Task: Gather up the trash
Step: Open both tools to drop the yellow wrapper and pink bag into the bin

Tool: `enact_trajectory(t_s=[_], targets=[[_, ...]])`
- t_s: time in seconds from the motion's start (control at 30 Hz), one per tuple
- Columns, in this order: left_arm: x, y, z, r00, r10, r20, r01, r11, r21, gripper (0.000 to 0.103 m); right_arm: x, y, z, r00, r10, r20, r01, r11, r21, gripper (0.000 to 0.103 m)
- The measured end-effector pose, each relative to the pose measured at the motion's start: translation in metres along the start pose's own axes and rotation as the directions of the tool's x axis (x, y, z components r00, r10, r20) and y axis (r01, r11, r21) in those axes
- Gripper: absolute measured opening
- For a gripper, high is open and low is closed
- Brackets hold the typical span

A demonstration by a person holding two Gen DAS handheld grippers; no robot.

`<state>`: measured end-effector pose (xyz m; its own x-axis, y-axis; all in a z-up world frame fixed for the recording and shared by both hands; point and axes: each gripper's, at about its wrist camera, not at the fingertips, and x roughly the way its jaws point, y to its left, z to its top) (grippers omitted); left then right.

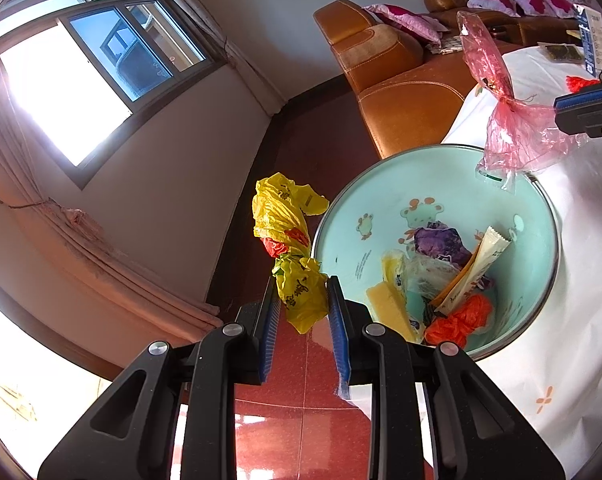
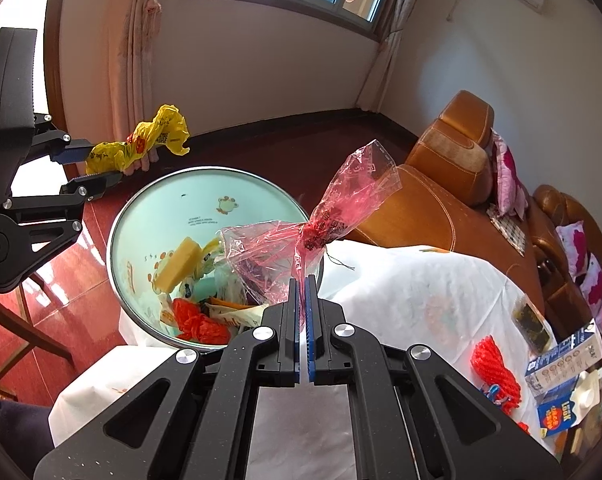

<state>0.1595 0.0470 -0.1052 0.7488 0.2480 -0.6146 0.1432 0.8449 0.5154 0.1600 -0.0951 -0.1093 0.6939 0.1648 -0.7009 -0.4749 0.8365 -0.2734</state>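
Note:
My left gripper (image 1: 303, 288) is shut on a crumpled yellow plastic bag (image 1: 291, 240) and holds it in the air just left of the bin's rim; it also shows in the right wrist view (image 2: 141, 144). My right gripper (image 2: 303, 280) is shut on a pink see-through plastic bag (image 2: 333, 220) and holds it above the bin's near edge; the bag also shows in the left wrist view (image 1: 509, 120). The pale green trash bin (image 1: 381, 208) (image 2: 173, 196) stands open beside the table and holds several wrappers and an orange bag.
A table with a white cloth (image 2: 421, 288) lies to the bin's right, with a red net (image 2: 495, 364), small boxes (image 2: 561, 364) and a dark packet (image 2: 533, 320) on it. An orange leather sofa (image 1: 389, 76) stands behind. The floor is red tile (image 1: 293, 408).

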Motion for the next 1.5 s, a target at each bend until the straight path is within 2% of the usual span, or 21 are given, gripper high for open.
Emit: enact_trajectory(t_s=[0.3,1.37,1.4,1.43,1.5], targets=[[0.006,-0.001,0.001,1.0,0.028,-0.001,-0.028,1.0,0.015,0.025,0.008,0.004,0.005,1.0,0.007,-0.013,-0.008,1.0,-0.021,0.003],[0.002,-0.001,0.008,1.0,-0.001,0.017,0.001,1.0,0.003,0.025,0.014,0.016,0.005,0.999,0.018,-0.028,-0.019,0.998,-0.057,0.004],[0.001,-0.001,0.009,1.0,-0.002,0.02,0.002,1.0,0.002,0.03,0.014,0.016,0.005,0.999,0.018,-0.026,-0.019,0.998,-0.06,0.004],[0.001,-0.001,0.009,1.0,-0.002,0.022,0.002,1.0,0.001,0.041,0.014,0.016,0.004,1.0,0.019,-0.024,-0.02,0.998,-0.062,0.005],[-0.001,-0.002,0.01,0.999,0.003,0.035,-0.003,1.0,-0.001,0.055,0.015,0.016,0.002,1.0,0.018,-0.025,-0.02,0.998,-0.062,0.008]])
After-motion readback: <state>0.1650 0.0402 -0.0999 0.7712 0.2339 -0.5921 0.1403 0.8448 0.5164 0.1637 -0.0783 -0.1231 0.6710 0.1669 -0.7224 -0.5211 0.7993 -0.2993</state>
